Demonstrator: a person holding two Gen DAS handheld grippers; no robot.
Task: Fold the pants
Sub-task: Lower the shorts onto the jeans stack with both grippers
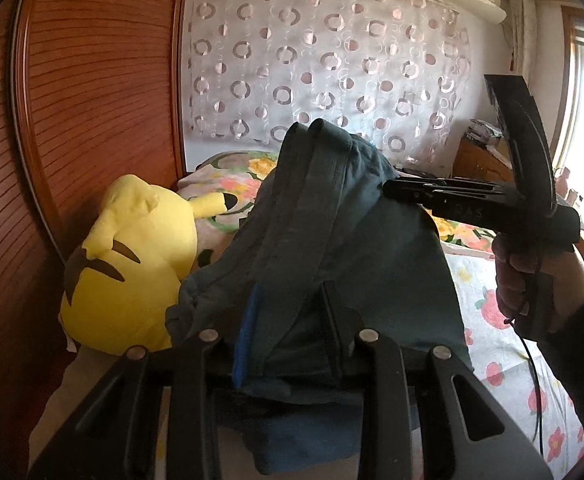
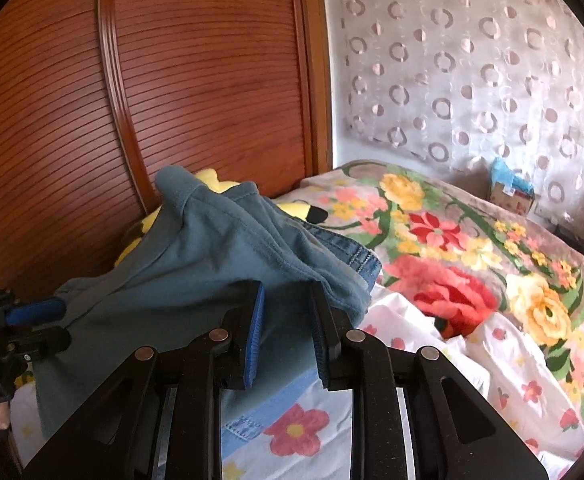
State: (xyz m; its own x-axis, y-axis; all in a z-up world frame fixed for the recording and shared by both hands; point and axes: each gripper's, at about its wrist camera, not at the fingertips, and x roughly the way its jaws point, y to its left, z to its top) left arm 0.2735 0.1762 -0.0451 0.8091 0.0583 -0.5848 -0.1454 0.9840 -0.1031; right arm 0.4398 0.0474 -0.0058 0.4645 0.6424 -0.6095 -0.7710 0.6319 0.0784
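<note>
While the bed [image 2: 472,248] fills the room with its flowered blanket, the pants [image 1: 332,240] hang above it, a teal bundle strung between both grippers. Looks like the carry-over step of a fold: one end lifted, waiting to be laid down onto the rest. Behind them sits a yellow plush [image 1: 131,264] against the wooden wardrobe [image 2: 191,80].

Left gripper [image 1: 292,320] has cloth bunched between its jaws, fingers part-closed and apparently pinching it. Right gripper [image 2: 285,344] grips too, I'd judge: from the left camera its fingers close on the cloth's far edge, though in its own view the pads show a gap with fabric draped over the tips.

Next move, I reckon: lower both hands level, so the edges meet square and nothing slips.

Hard to read: which end is the waistband, how many layers are held, and where the hanging part lands, since the grippers block the mattress below.
</note>
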